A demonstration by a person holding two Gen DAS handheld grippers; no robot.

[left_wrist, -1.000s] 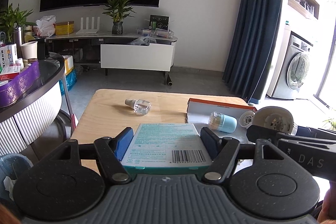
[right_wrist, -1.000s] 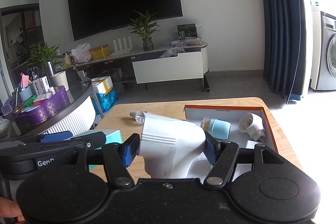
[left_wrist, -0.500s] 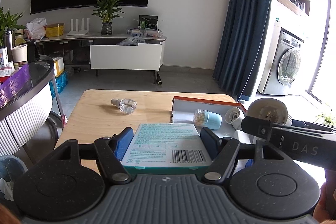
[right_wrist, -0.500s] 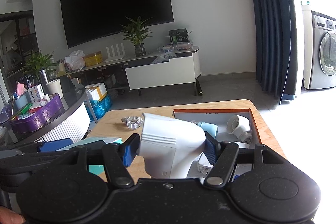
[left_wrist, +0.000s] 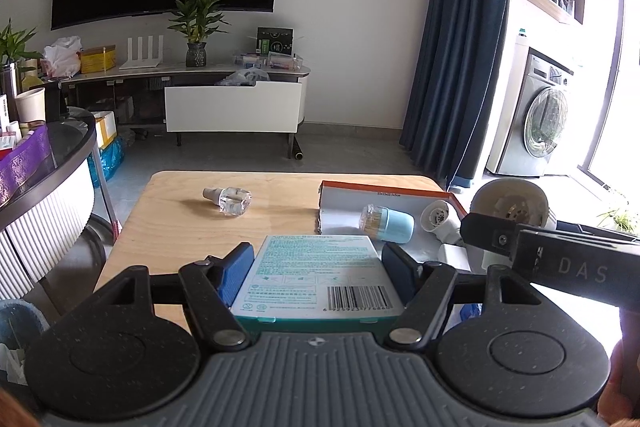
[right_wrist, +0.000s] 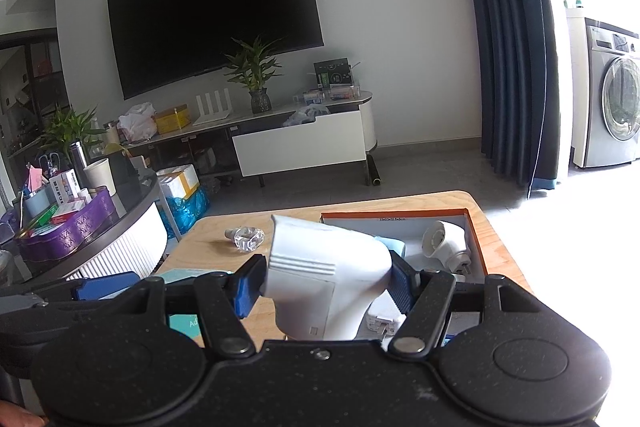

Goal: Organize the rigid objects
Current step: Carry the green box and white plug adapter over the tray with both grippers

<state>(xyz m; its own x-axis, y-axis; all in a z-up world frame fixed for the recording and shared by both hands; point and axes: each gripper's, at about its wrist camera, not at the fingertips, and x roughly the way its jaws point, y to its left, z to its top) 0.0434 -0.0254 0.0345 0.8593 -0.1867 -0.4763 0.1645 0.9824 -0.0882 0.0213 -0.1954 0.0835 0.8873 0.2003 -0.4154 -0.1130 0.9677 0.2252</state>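
My left gripper (left_wrist: 318, 269) clamped the flat carton (left_wrist: 318, 273) by its side edges above the table (left_wrist: 180, 227): light, crushable. My right gripper (right_wrist: 326, 281) clamped the white device (right_wrist: 324, 275) mid-body: rigid, smooth.

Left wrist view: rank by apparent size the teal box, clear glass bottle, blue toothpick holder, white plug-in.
1. teal box, in the left hand-held gripper; nearest the camera, so inflated.
2. blue toothpick holder
3. clear glass bottle, about equal to the holder.
4. white plug-in, partly hidden.
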